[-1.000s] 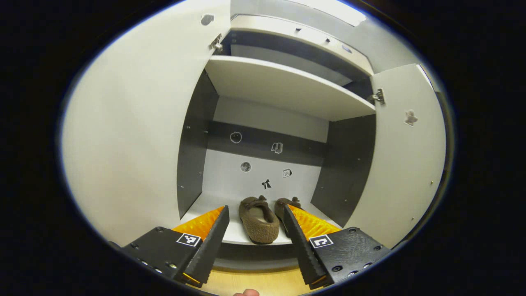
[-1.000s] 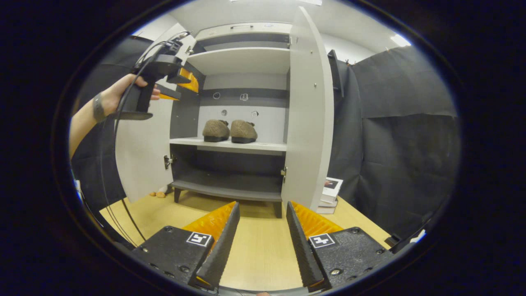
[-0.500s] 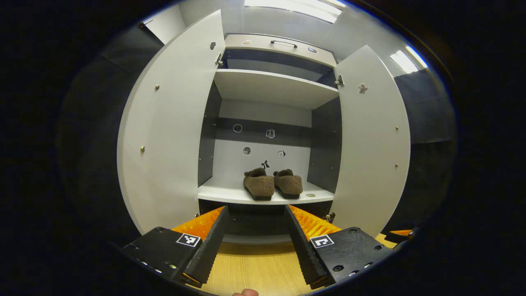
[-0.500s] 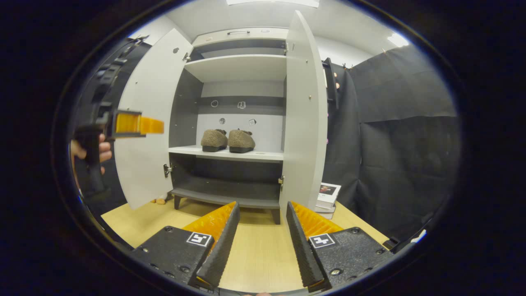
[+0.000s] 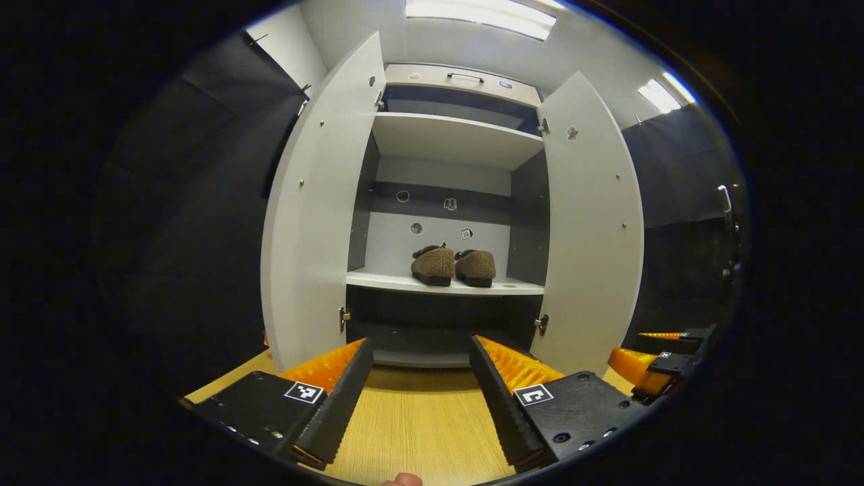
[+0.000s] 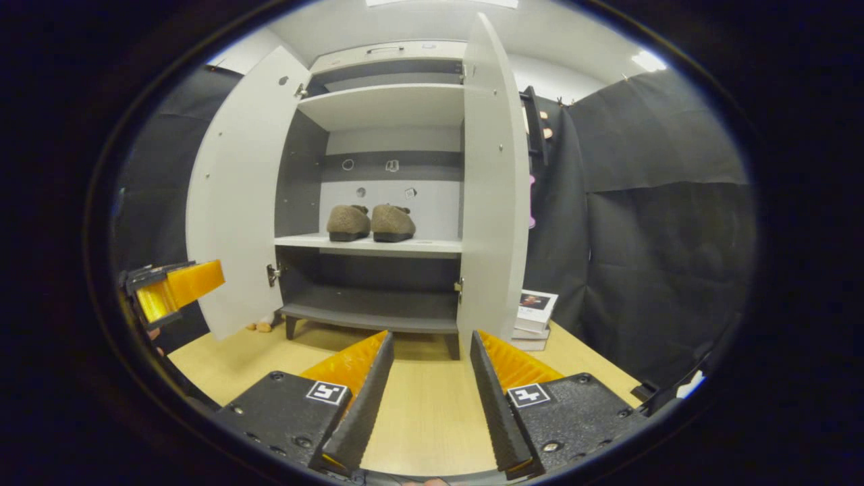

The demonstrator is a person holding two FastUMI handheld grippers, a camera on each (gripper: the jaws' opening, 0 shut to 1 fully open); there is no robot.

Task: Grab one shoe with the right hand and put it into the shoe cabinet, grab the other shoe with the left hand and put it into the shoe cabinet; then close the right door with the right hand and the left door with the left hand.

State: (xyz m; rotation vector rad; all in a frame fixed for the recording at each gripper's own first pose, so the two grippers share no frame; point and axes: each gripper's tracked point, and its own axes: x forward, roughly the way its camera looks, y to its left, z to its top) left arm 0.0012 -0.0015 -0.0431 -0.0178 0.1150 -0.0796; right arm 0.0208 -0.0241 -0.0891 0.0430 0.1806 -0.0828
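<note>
Left gripper [image 5: 420,391] and right gripper [image 6: 426,388], each with jaws spread wide and holding nothing, hang over the wooden floor [image 5: 412,432] in front of the cabinet [image 5: 459,145]. Both shoes [image 5: 453,265], two in all, sit side by side at the front edge of the middle shelf [image 5: 398,281], nearer its right end, so the placing half of the task appears done. Two doors, the left door [image 5: 314,223] and the right door [image 5: 594,229], stand fully open, leaving both closings, right first, to do.
</note>
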